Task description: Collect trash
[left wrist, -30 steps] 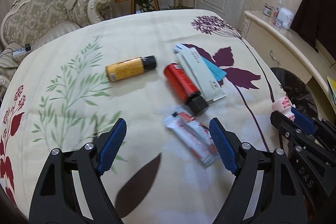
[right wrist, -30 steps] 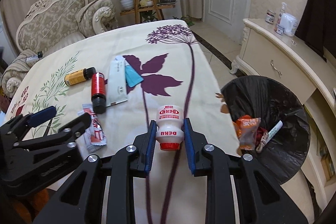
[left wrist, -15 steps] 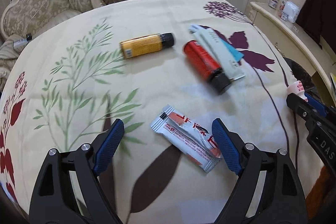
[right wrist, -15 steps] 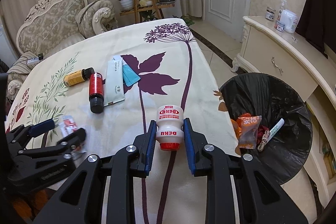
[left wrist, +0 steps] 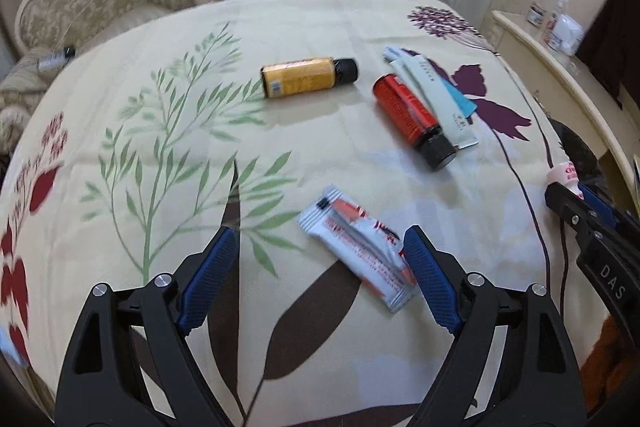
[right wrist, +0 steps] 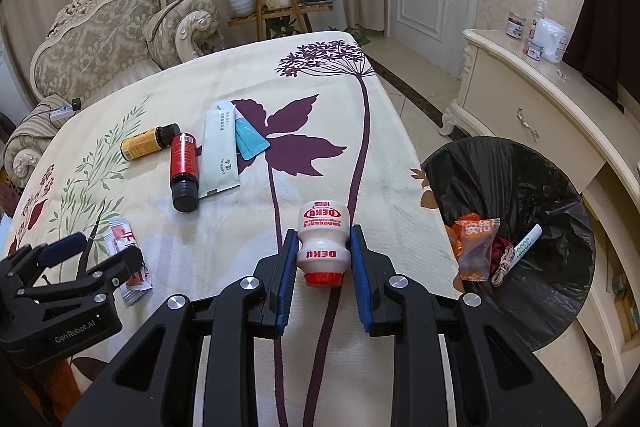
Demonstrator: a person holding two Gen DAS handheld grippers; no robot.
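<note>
Right gripper [right wrist: 323, 259] is closed on a small white bottle [right wrist: 322, 235], pads pressed on either side of its waisted body, red cap toward the camera. It hangs over the surface [right wrist: 248, 227] edge, with the black-lined bin [right wrist: 520, 187] at about 3 o'clock from it. The bottle looks like light, stiff plastic; its smooth rounded sides could slip if squeezed lightly, so the narrow waist, where the pads sit now, seems the best hold.

Left gripper [left wrist: 320, 275] is open wide, low over the cloth. A sachet [left wrist: 360, 247] lies flat between its fingers, nearer the right-hand one and apparently touching it. The sachet is thin, soft foil or film, nearly weightless, and it will likely crumple or slide on the cloth rather than resist. Its long axis runs from 10 to 4 o'clock, so closing across the middle of its narrow width should pinch it best; it gives the pads little height to catch.

Farther off, at 12 to 1 o'clock from the left gripper, lie a yellow bottle [left wrist: 306, 78], a red bottle [left wrist: 412, 119], and a pale packet [left wrist: 436, 103] resting partly over a blue one [left wrist: 464, 101]. Both bottles are on their sides, would roll, and are best taken across the body.
</note>
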